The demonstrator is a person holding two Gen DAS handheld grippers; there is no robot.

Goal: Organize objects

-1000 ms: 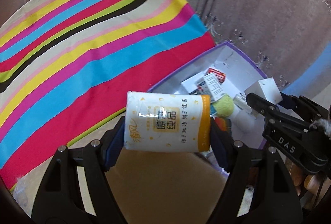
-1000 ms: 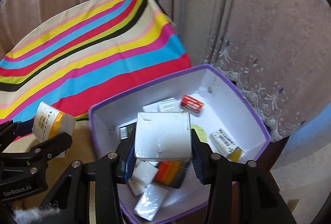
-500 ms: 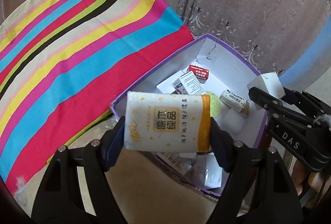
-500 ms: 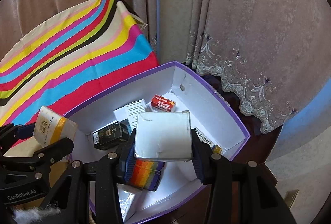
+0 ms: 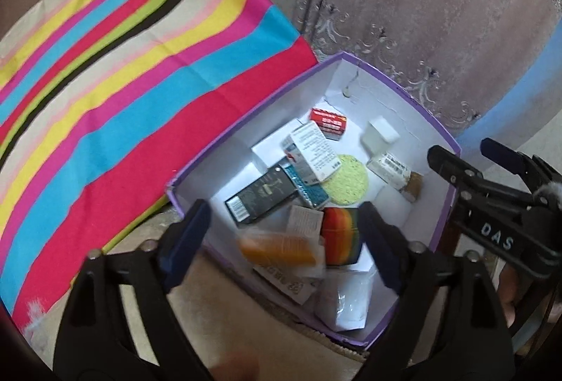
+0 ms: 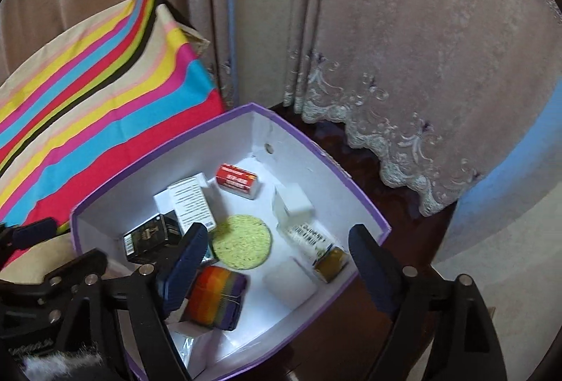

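Note:
A purple box with white inside (image 5: 351, 59) (image 6: 368, 205) holds several small items. My left gripper (image 5: 284, 237) is open over its near edge. The white and orange tissue pack (image 5: 281, 249) is blurred below the open jaws, inside the box. My right gripper (image 6: 274, 261) is open and empty over the box. A white cube (image 6: 293, 201) (image 5: 381, 135) lies inside near the far wall. A rainbow-striped block (image 6: 216, 293) (image 5: 340, 235), a green round sponge (image 6: 242, 240), a red pack (image 6: 239, 179) and a black carton (image 6: 147, 237) lie on the box floor.
A striped cloth (image 5: 123, 71) (image 6: 87, 71) covers the surface to the left of the box. Beige curtains (image 6: 386, 29) hang behind. A dark wooden surface (image 6: 404, 177) lies under and right of the box. The right gripper shows in the left wrist view (image 5: 491, 191).
Both grippers have opened. The tissue pack has left the left jaws and is dropping into the box. The white cube has left the right jaws and lies in the box.

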